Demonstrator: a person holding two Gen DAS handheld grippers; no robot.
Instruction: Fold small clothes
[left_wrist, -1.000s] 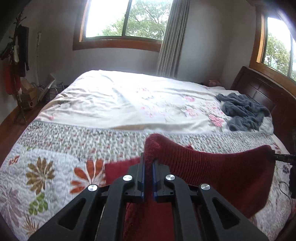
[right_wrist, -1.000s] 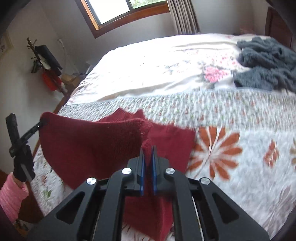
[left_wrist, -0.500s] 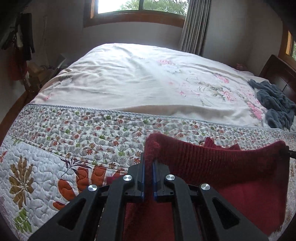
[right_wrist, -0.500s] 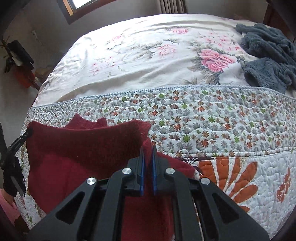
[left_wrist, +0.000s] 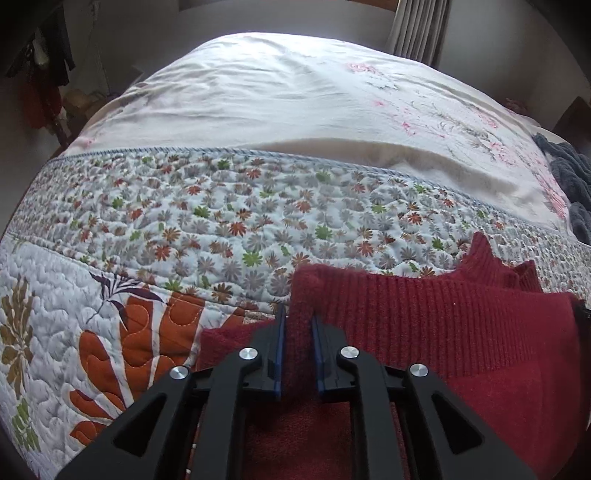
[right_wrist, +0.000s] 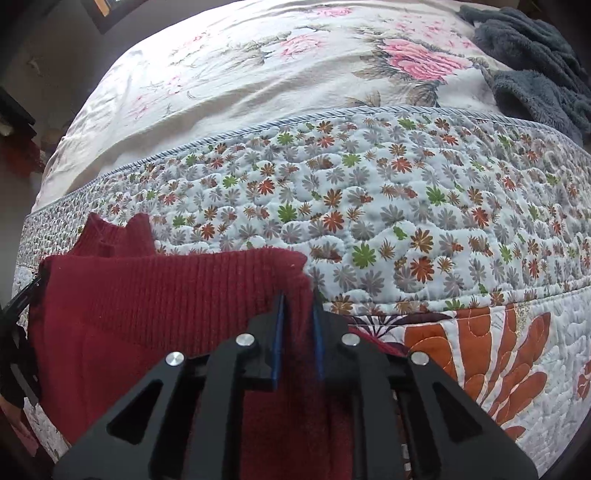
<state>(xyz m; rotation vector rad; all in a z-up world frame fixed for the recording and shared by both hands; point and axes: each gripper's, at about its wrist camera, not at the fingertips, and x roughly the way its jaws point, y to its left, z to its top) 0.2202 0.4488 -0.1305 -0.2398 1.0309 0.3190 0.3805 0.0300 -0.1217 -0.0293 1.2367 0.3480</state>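
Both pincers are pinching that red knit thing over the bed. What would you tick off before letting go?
1. Left gripper pinching a corner of the red sweater: ok.
2. Right gripper pinching the other corner: ok.
3. Ribbed edge stretched straight between them: ok.
4. Folded edge brought up near the collar: ok.
5. Quilt beyond the fold free of clutter; grey blanket lies apart: ok.
6. Lower layer lying smooth: cannot tell.

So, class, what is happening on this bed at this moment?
A person is folding a dark red knitted sweater on the floral quilted bedspread. The left hand-held gripper and right hand-held gripper each pinch a corner of its ribbed hem, laying it over the rest of the garment. A grey fleece blanket lies aside.
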